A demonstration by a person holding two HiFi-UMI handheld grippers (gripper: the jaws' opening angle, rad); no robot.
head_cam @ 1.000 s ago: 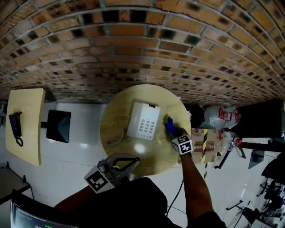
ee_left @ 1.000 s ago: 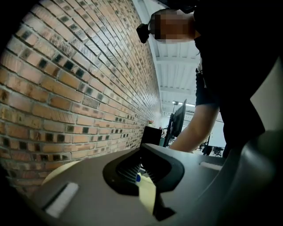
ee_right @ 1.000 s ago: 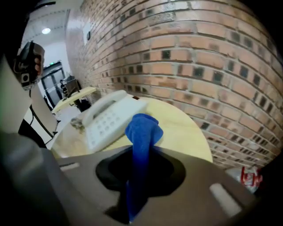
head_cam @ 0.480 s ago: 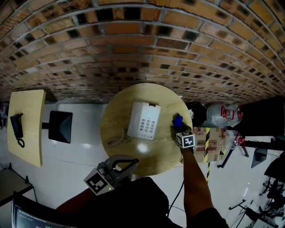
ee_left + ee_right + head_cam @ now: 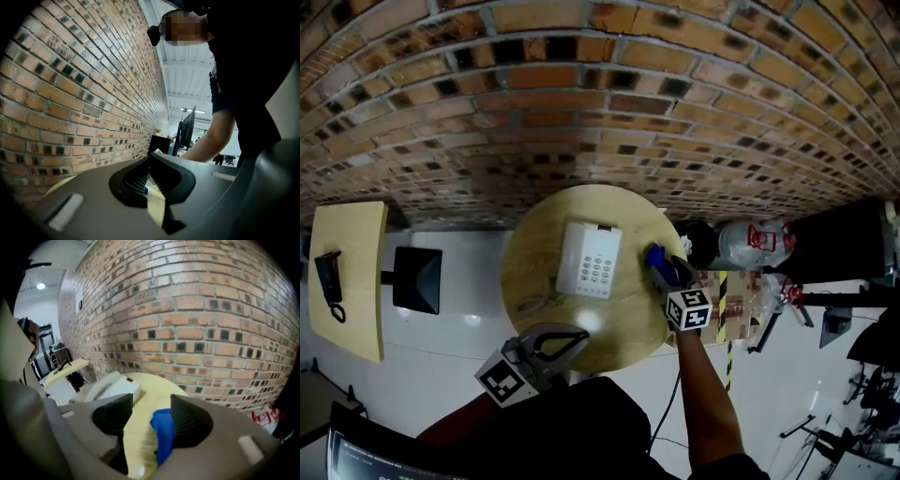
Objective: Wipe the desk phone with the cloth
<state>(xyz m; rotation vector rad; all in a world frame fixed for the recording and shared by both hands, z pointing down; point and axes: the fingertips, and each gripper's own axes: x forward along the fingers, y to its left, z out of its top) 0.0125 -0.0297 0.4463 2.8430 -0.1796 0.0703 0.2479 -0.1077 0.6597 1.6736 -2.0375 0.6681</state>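
Note:
A white desk phone (image 5: 589, 260) lies on the round wooden table (image 5: 623, 323), its cord (image 5: 534, 302) trailing to the left. To its right my right gripper (image 5: 664, 270) hovers over the table with the blue cloth (image 5: 654, 257). In the right gripper view its jaws (image 5: 151, 401) are opening. The cloth (image 5: 161, 432) hangs against the right pad, the left pad stands clear of it, and the phone (image 5: 110, 387) sits ahead to the left. My left gripper (image 5: 579, 336) is shut and empty, off the near table edge by my body; its pads (image 5: 149, 164) meet.
The brick wall (image 5: 581, 112) runs behind the table. On the left is a second yellow table (image 5: 352, 309) with a black handset (image 5: 328, 274), and a black box (image 5: 417, 279) beside it. A plastic bag (image 5: 750, 246) and stands crowd the floor at right.
My right gripper has shifted a little with the blue cloth beside the phone, near the table's right edge. The left gripper has stayed where it was.

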